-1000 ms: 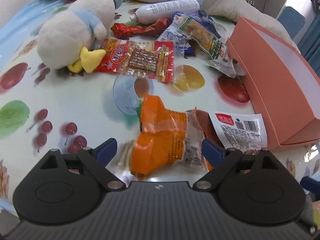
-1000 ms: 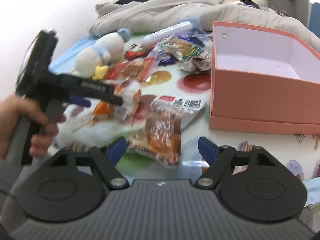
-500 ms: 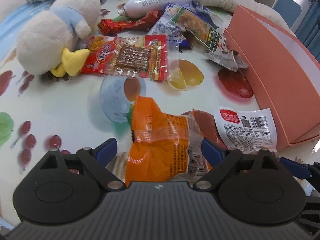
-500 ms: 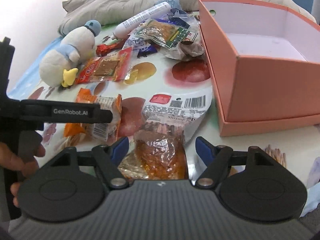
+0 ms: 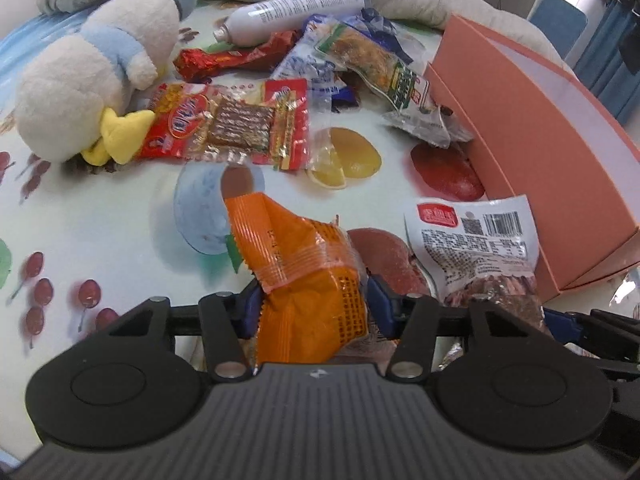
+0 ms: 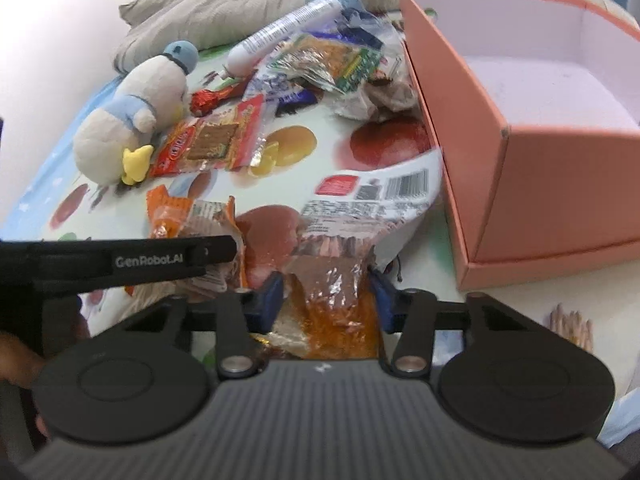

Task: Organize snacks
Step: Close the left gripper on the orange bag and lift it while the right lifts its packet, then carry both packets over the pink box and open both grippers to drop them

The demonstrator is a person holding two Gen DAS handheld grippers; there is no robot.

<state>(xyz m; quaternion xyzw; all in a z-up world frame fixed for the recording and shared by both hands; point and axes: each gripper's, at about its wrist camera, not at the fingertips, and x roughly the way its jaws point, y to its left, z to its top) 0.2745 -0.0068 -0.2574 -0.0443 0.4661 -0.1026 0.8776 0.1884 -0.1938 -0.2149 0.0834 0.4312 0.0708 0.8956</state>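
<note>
My left gripper (image 5: 312, 300) is shut on an orange snack packet (image 5: 304, 272), whose far end sticks up between the blue fingers. My right gripper (image 6: 326, 292) is shut on a clear packet of brown snacks with a white barcode label (image 6: 344, 240); that packet also shows in the left wrist view (image 5: 480, 248). The orange packet shows in the right wrist view (image 6: 188, 216), with the left gripper's black body over it. The open pink box (image 6: 528, 148) stands just right of the right gripper and looks empty inside.
A heap of other snack packets (image 5: 340, 64), a red wafer packet (image 5: 228, 124), a white bottle (image 5: 292, 8) and a plush duck (image 5: 96, 80) lie further back on the fruit-print tablecloth (image 5: 100, 208). A grey blanket (image 6: 240, 8) lies behind.
Both grippers moved forward over their packets and closed on them: the left on the orange packet, the right on the barcode-labelled packet. Both were open half a second ago.
</note>
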